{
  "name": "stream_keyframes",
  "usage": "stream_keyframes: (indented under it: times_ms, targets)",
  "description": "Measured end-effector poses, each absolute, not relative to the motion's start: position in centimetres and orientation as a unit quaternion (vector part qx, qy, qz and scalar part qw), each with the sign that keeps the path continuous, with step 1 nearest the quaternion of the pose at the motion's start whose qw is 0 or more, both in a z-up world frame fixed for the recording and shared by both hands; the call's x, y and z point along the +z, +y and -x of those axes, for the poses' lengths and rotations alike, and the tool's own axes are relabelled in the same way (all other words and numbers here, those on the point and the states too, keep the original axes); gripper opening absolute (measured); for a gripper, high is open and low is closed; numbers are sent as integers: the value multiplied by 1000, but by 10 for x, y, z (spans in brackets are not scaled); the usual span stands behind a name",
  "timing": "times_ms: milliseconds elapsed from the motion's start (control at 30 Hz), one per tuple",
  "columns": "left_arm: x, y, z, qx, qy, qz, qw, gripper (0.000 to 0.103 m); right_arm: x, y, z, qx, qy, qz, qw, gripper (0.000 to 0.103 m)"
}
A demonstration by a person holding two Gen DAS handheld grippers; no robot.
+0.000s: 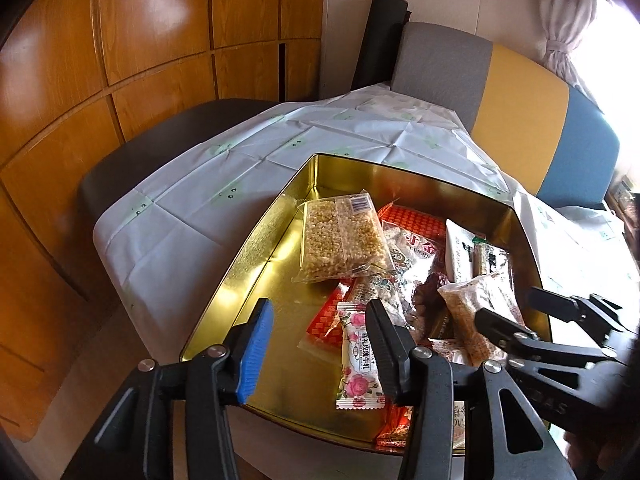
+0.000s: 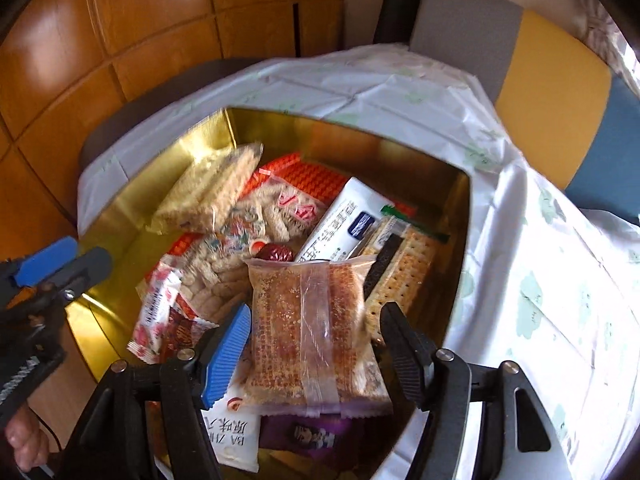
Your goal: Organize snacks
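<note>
A gold tin box sits on the white cloth and holds several snack packets. My left gripper is open above the tin's near left part, with a pink rose-print packet lying in the tin between its fingers. A clear puffed-rice packet lies farther back. My right gripper is open, its fingers on either side of a clear packet of brown crisp cakes that lies on the pile; the pads look apart from it. The right gripper also shows in the left wrist view.
A white tablecloth with green prints covers the table. A grey, yellow and blue chair back stands behind it. Wooden cabinet panels fill the left. A white packet, crackers and red wrappers lie in the tin.
</note>
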State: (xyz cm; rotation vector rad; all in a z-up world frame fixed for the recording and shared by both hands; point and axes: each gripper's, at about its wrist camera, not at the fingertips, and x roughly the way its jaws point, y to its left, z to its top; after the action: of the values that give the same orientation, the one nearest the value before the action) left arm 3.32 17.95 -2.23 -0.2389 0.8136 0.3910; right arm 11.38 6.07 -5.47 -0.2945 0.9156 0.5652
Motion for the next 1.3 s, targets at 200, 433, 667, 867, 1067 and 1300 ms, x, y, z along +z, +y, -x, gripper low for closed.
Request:
stream_keyframes:
  times_ms: [200, 433, 667, 867, 1067, 1300]
  targets:
    - [-14, 171, -27, 191, 372, 110, 902, 49, -36, 36, -90, 235, 398, 106, 880, 69]
    - [-9, 147, -14, 169, 356, 96, 914, 49, -29, 7, -62, 179, 382, 70, 904, 69]
    - [-5, 131, -4, 157, 344, 86, 922, 57, -30, -9, -44, 160, 371, 64, 913, 69]
    - [-2, 124, -1, 153, 339, 80, 925, 58, -29, -17, -37, 152, 368, 59, 915, 69]
    - [0, 120, 2, 149, 333, 75, 928, 59, -29, -19, -35, 146, 365, 55, 918, 69]
    - [2, 119, 2, 147, 329, 72, 930, 60, -30, -18, -34, 147, 367, 56, 917, 69]
